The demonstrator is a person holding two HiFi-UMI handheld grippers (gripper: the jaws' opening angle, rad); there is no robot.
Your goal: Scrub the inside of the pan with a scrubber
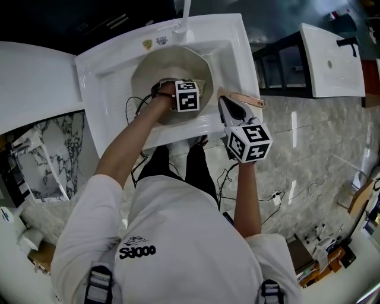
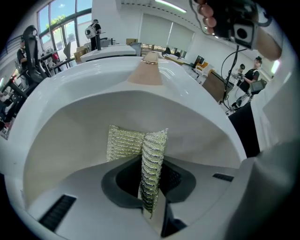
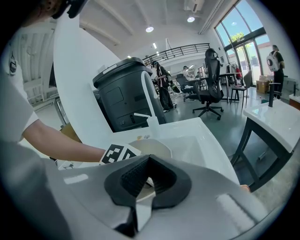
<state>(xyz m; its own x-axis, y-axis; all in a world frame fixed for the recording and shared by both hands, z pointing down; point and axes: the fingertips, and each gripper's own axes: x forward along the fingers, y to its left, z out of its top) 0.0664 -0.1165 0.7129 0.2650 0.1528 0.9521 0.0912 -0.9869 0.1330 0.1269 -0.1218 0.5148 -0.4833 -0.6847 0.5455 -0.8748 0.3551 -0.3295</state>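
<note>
A cream pan sits in the white sink, its wooden handle pointing right over the sink's edge. My left gripper is down inside the pan, shut on a folded yellow-green mesh scrubber that stands against the pan's inner wall. The handle shows beyond the far rim. My right gripper is at the pan's right edge where the handle starts. Its jaws are closed with a sliver of the cream rim between the pads.
A white tap stands at the sink's back edge. A white counter lies to the left, and a second basin on a dark stand to the right. Cables trail over the marble floor. A black bin stands behind.
</note>
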